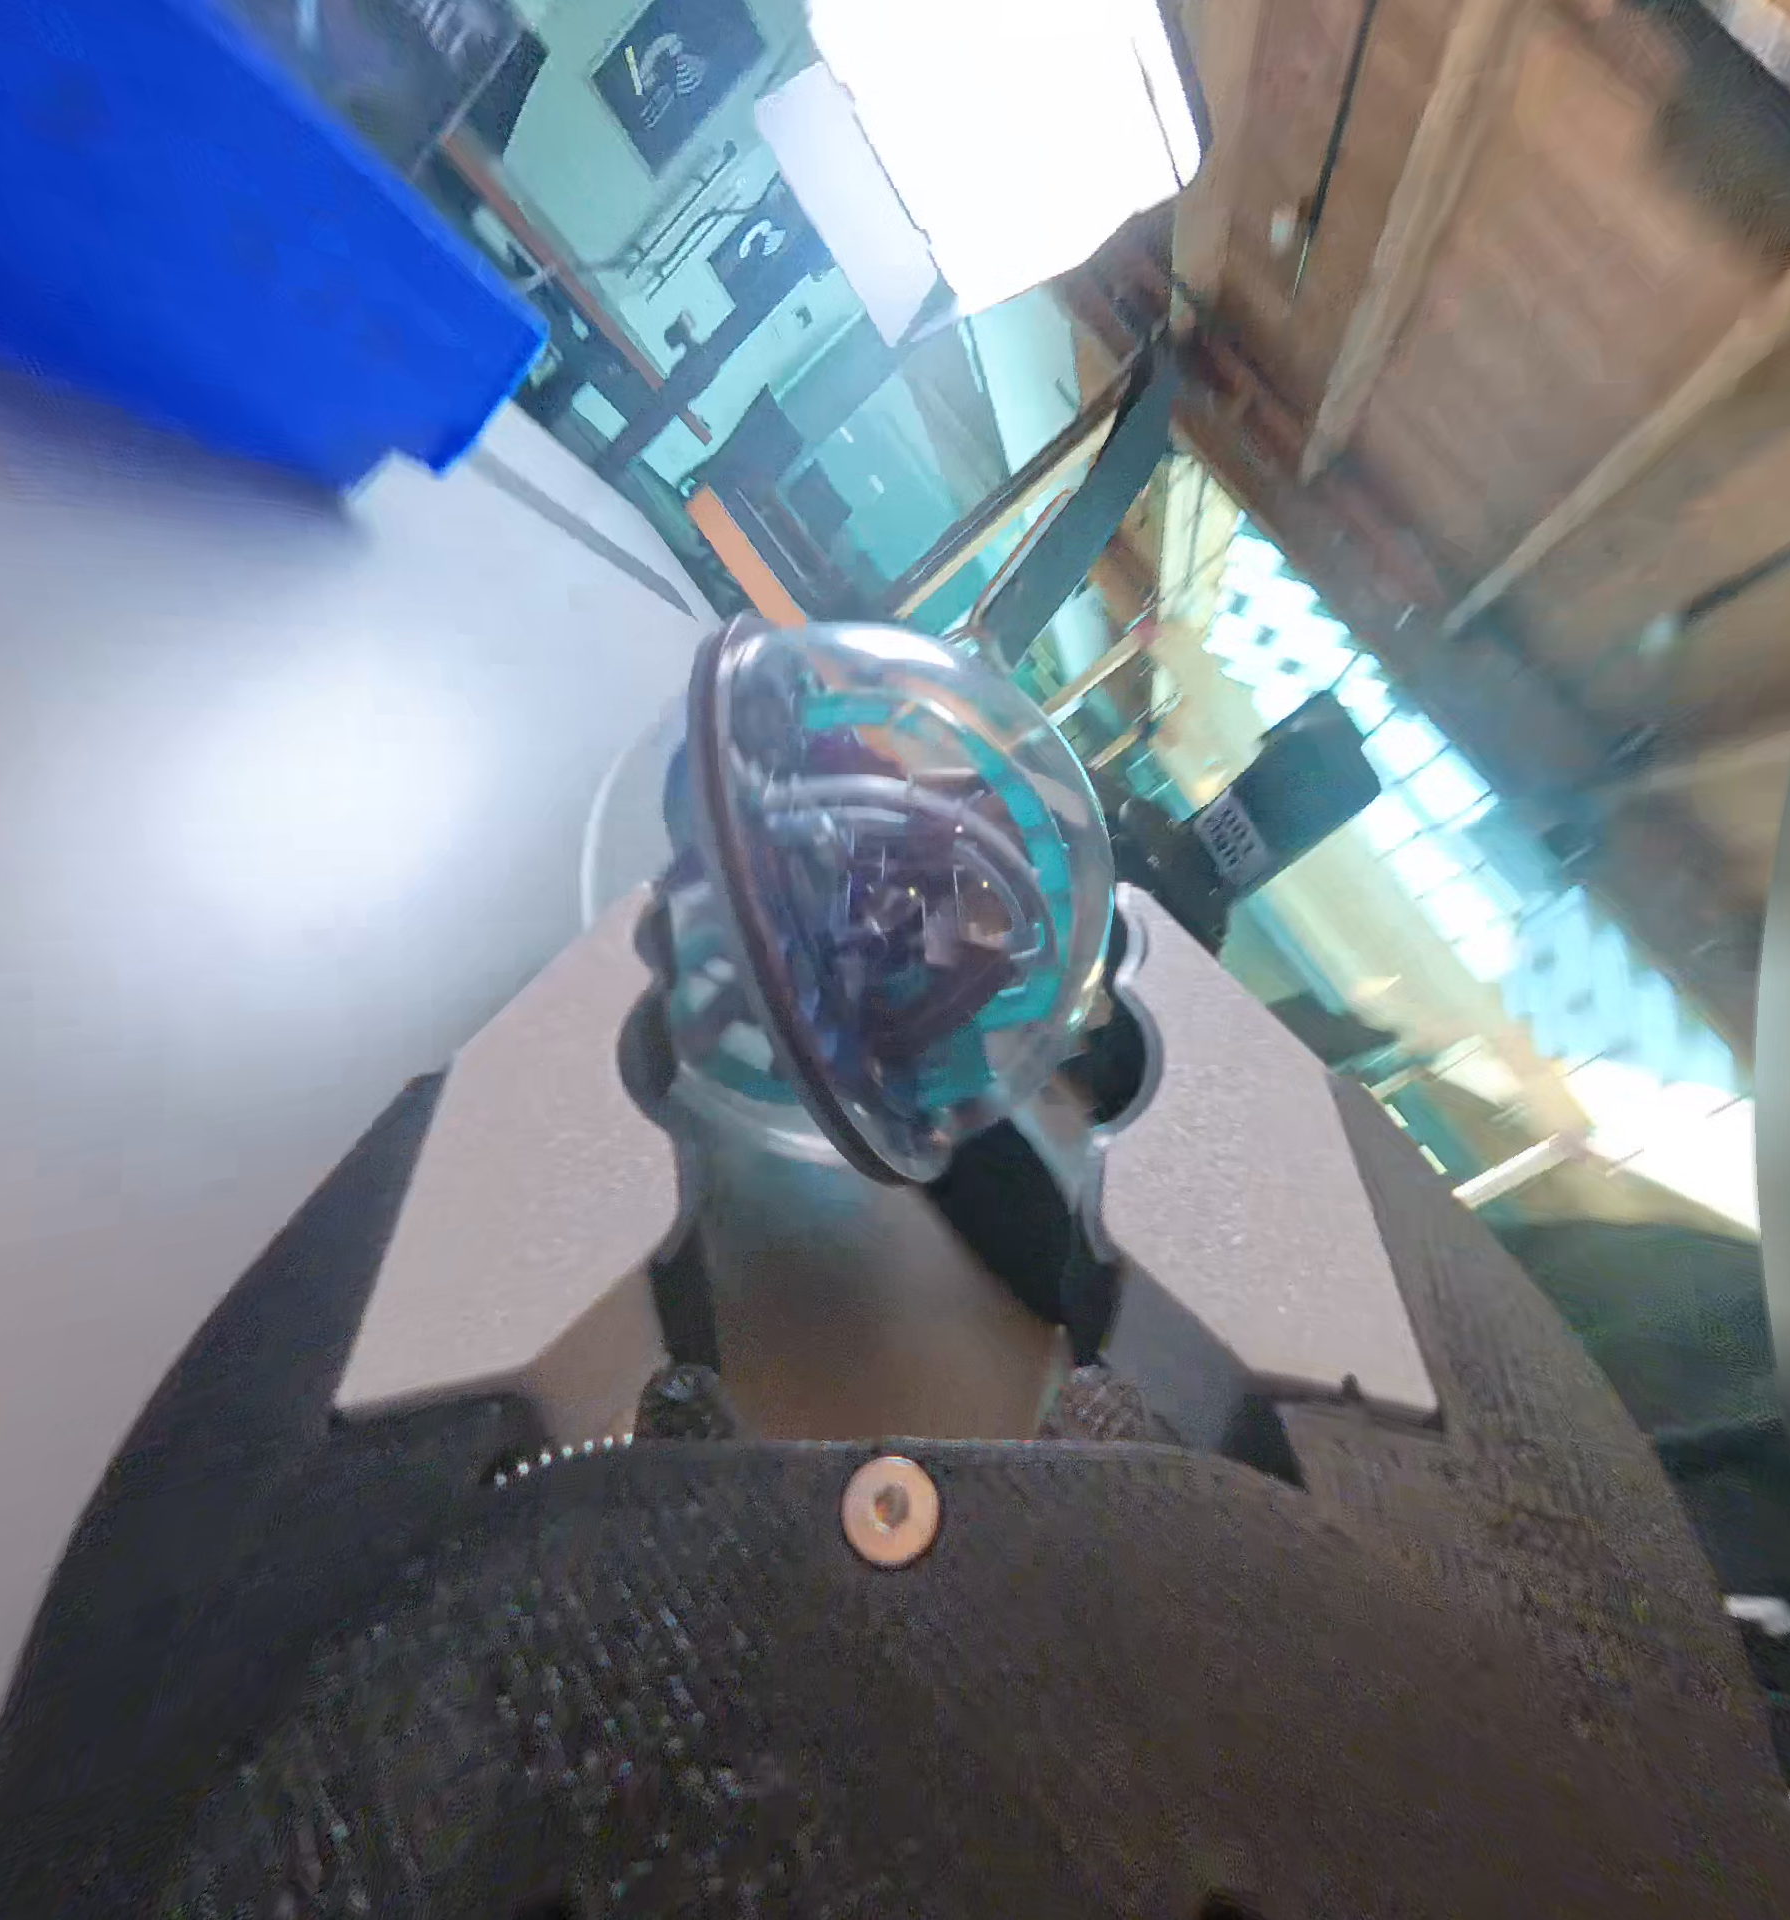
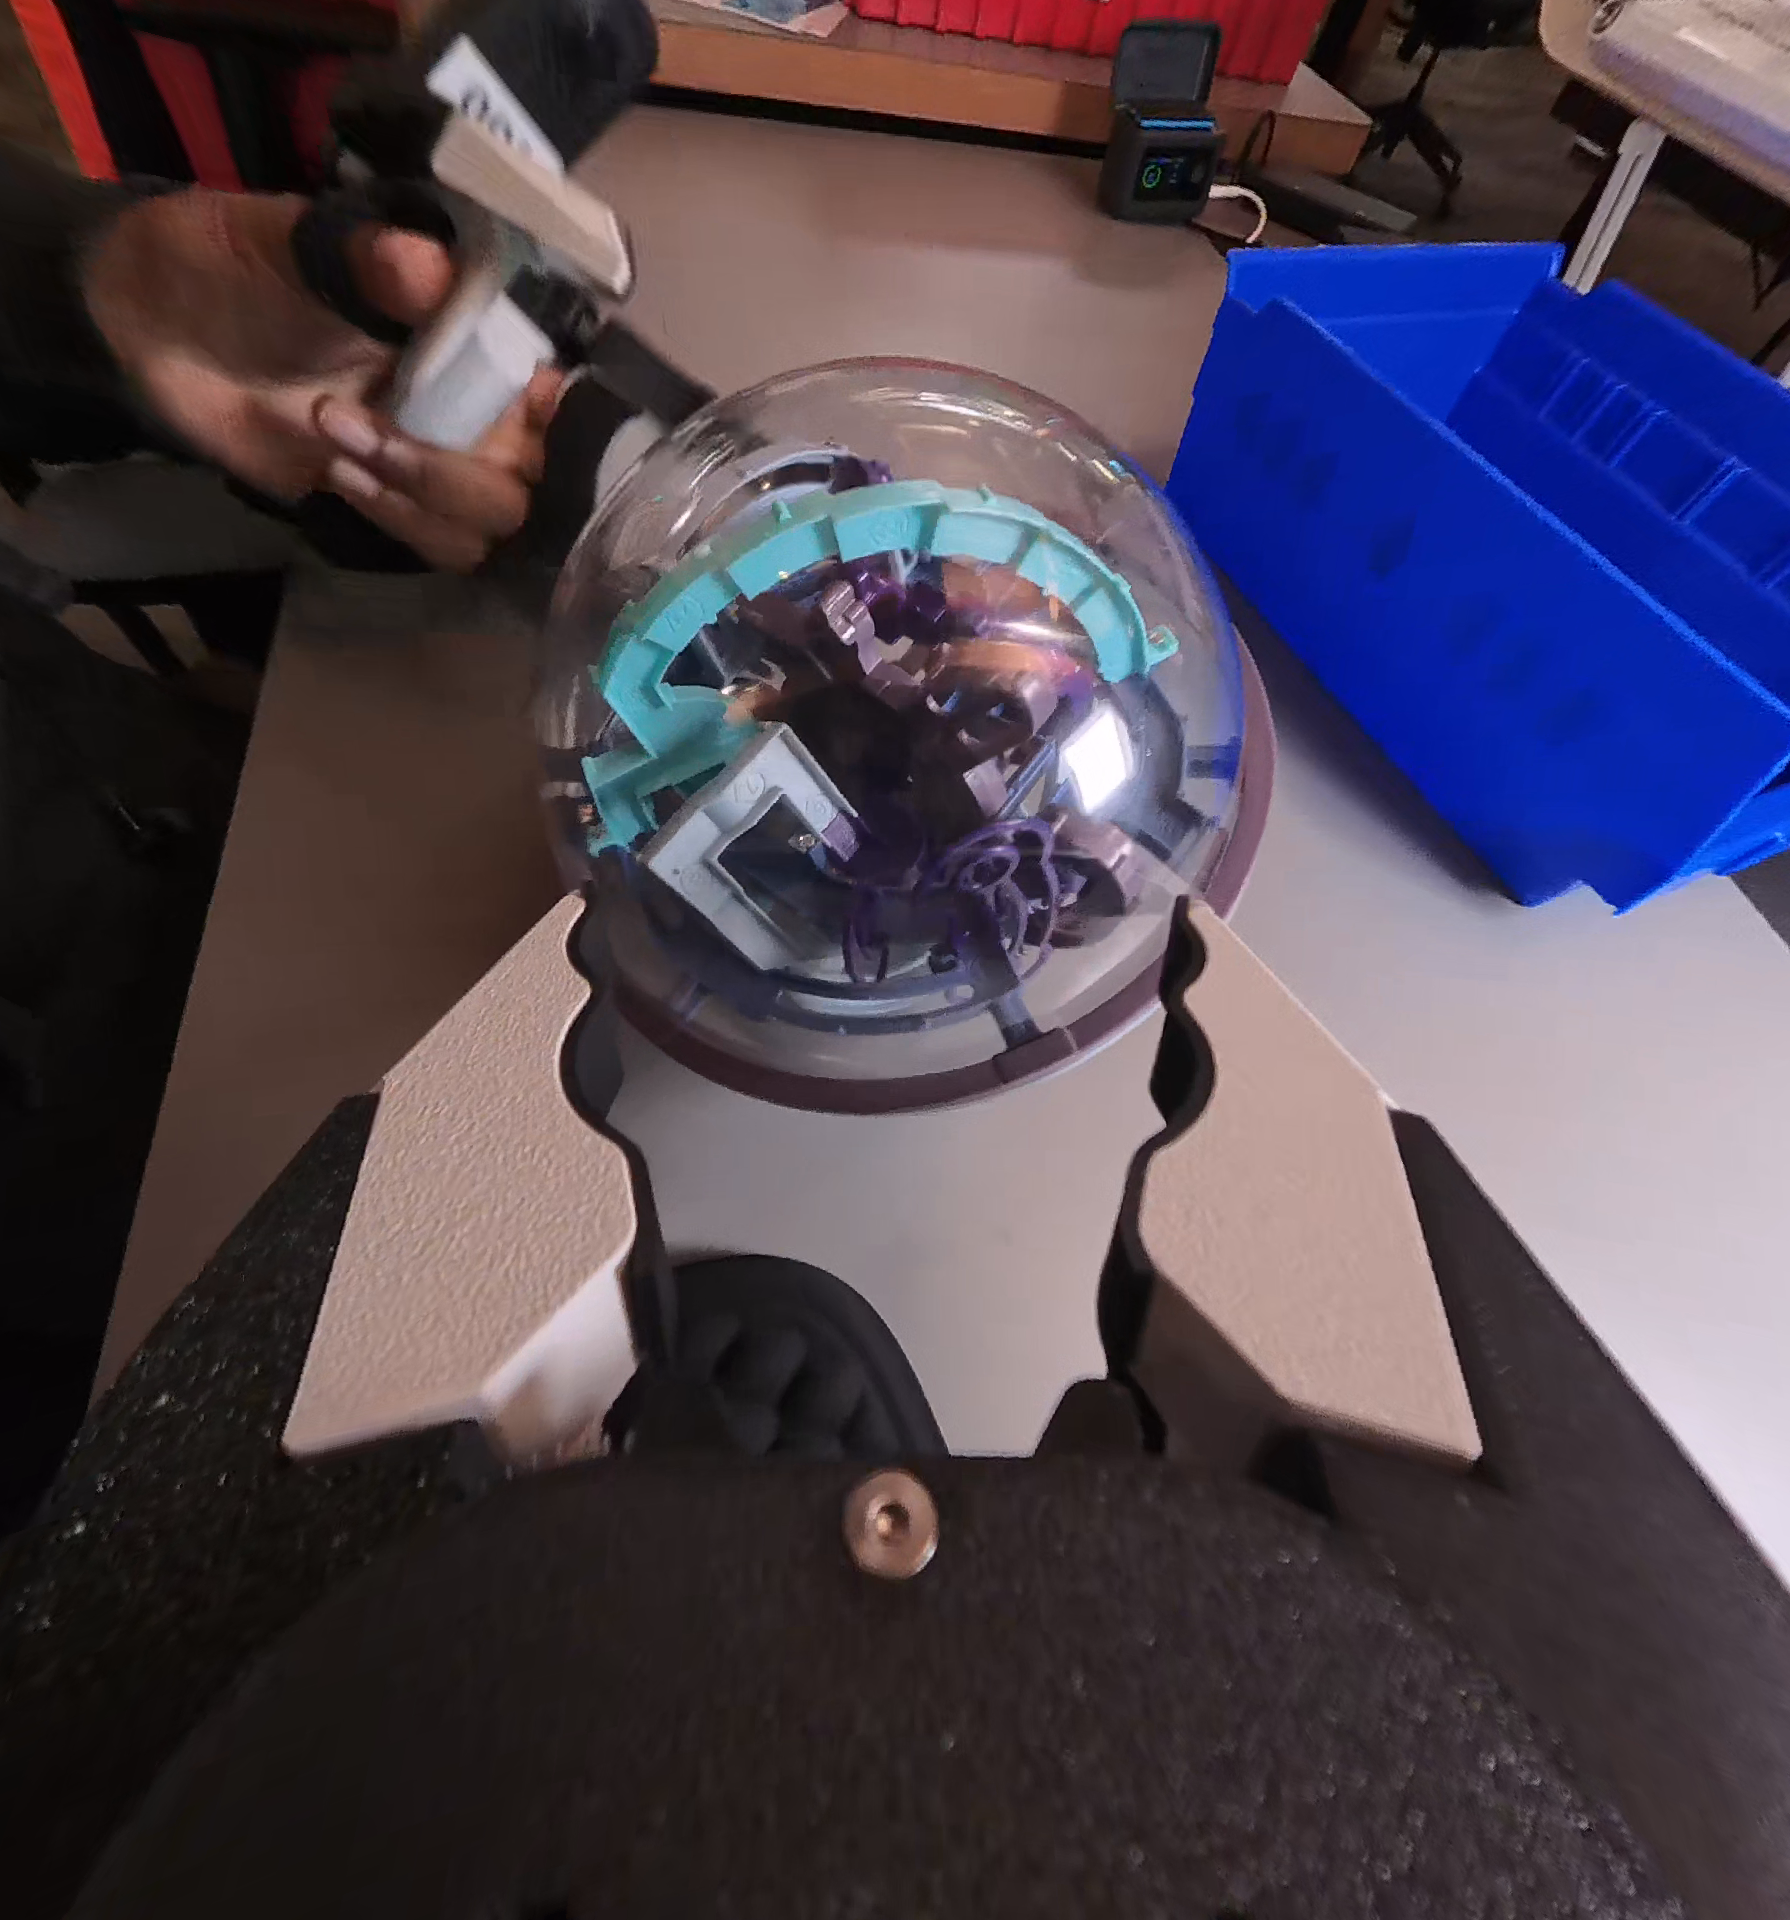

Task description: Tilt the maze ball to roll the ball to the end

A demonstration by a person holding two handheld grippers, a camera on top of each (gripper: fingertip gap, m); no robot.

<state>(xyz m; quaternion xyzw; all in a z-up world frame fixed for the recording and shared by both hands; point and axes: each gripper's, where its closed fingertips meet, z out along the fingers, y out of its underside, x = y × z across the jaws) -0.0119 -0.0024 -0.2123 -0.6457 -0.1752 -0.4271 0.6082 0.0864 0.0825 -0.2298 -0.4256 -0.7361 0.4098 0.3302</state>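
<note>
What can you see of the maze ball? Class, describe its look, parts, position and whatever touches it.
The maze ball is a clear plastic globe with a dark maroon band around its middle. Inside are teal curved tracks, a grey square frame and purple looping pieces. It sits over the pale table, beside a blue bin. The right gripper has its jaws spread wide around its near side. The left gripper reaches it from the far side; contact is unclear.

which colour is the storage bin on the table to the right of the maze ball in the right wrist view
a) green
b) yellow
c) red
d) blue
d: the bin beside the clear maze ball on the table is bright blue plastic.
</note>
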